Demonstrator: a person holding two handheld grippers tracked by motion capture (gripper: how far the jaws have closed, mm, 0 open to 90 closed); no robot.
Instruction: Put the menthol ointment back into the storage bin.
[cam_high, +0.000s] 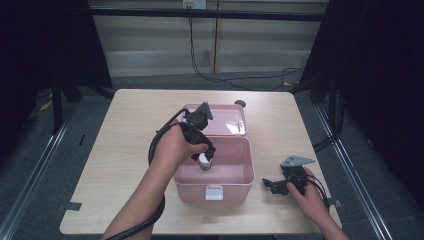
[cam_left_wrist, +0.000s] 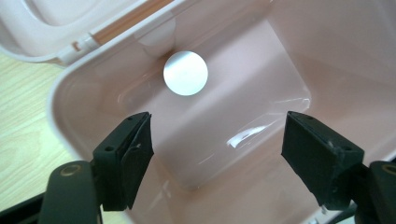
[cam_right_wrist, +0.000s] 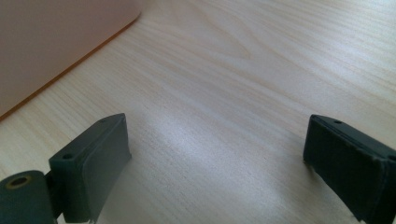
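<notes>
White-capped bottle set upright inside pink box, released, left gripper spread just above it, right gripper spread empty beside box on table; lid not yet closed.

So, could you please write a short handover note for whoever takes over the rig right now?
Left gripper: open, above the open pink plastic storage box, holding nothing.
Right gripper: open and empty, low over the light wooden table right of the box.
Small white-capped round container: standing inside the box near its back wall, free of the jaws.
Done: container is in the box.
Left: probably shut the hinged lid, which lies open behind.
</notes>
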